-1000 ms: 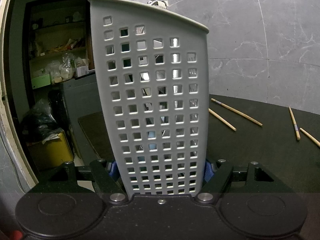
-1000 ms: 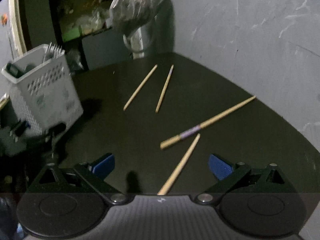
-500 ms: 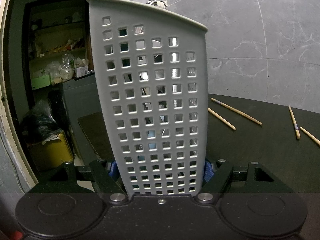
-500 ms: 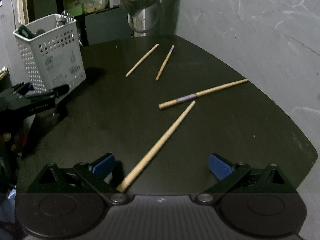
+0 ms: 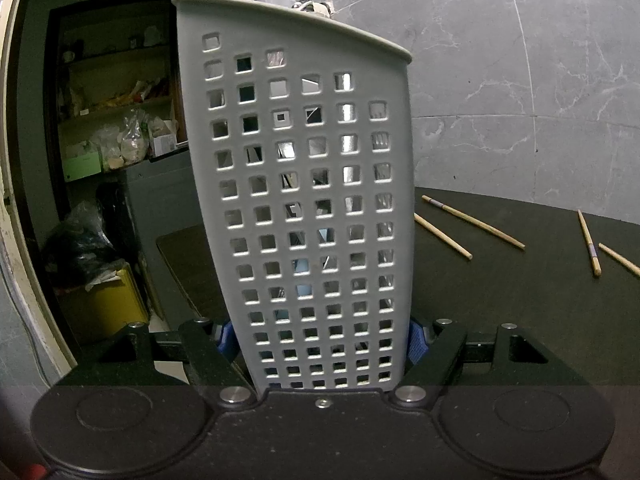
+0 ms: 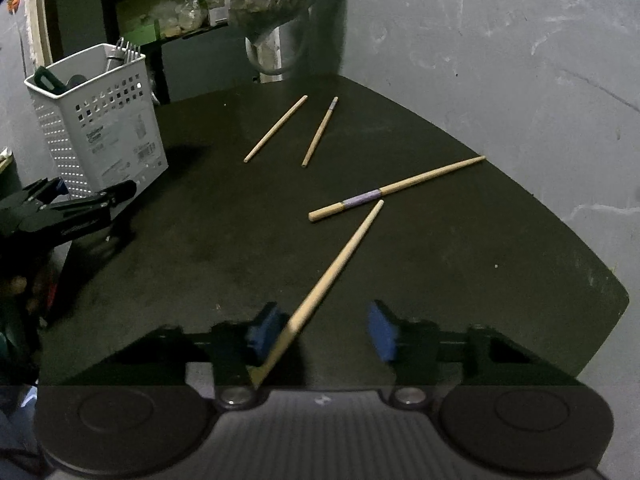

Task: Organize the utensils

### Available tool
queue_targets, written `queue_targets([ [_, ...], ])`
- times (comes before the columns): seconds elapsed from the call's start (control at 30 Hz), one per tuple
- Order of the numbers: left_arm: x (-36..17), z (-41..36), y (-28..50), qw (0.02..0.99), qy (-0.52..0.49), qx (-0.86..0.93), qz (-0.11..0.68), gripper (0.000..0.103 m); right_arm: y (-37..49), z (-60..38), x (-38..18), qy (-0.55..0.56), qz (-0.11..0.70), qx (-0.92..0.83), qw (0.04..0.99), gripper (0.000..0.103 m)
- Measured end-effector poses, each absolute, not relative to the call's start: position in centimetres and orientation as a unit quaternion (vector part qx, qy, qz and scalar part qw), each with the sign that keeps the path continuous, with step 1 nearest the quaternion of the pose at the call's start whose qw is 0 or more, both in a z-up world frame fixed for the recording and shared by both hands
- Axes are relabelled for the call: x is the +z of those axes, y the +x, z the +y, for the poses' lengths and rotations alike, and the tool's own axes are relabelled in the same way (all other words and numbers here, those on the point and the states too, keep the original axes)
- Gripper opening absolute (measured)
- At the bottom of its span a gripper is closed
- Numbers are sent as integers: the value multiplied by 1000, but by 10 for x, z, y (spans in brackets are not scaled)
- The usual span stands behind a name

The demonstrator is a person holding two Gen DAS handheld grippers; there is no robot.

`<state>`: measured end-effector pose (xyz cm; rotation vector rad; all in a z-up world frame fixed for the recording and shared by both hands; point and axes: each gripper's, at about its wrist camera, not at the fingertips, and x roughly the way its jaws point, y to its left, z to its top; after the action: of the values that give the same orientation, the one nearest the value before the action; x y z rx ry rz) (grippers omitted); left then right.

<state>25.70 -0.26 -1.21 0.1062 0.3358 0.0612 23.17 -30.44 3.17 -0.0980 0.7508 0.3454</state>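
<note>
My left gripper (image 5: 320, 332) is shut on the white perforated utensil caddy (image 5: 308, 200), clamping its base upright at the table's left edge. The caddy (image 6: 100, 120) also shows in the right wrist view, with forks and dark-handled utensils inside. My right gripper (image 6: 322, 332) is open and partly narrowed, low over the table. A plain wooden chopstick (image 6: 336, 264) lies between its jaws, its thick end next to the left pad (image 6: 264, 332). A chopstick with a purple band (image 6: 396, 188) lies just beyond. Two more chopsticks (image 6: 276, 128) (image 6: 320, 132) lie farther back.
The dark table (image 6: 480, 260) curves to an edge on the right, against a grey marble wall (image 6: 500, 60). A bagged metal pot (image 6: 280, 8) stands at the far edge. Shelves with clutter (image 5: 120, 120) and a yellow bin (image 5: 104, 304) are to the left, off the table.
My right gripper has moved down and forward over the plain chopstick, and its jaws have narrowed around the thick end. The left gripper and caddy have barely moved.
</note>
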Motion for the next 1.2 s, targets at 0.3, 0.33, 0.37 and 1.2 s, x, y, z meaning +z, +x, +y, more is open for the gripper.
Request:
queue_targets([
  [0.3, -13, -3, 257, 984, 54, 31, 167, 76, 261, -334, 31, 19, 359, 81, 930, 8],
  [0.33, -13, -3, 257, 984, 53, 30, 167, 77, 268, -339, 31, 31, 359, 69, 930, 8],
  [0.37, -13, -4, 257, 984, 53, 30, 167, 77, 273, -342, 31, 39, 358, 59, 931, 8],
  [1.2, -13, -7, 260, 983, 57, 34, 170, 78, 389, -320, 32, 179, 390, 117, 896, 46],
])
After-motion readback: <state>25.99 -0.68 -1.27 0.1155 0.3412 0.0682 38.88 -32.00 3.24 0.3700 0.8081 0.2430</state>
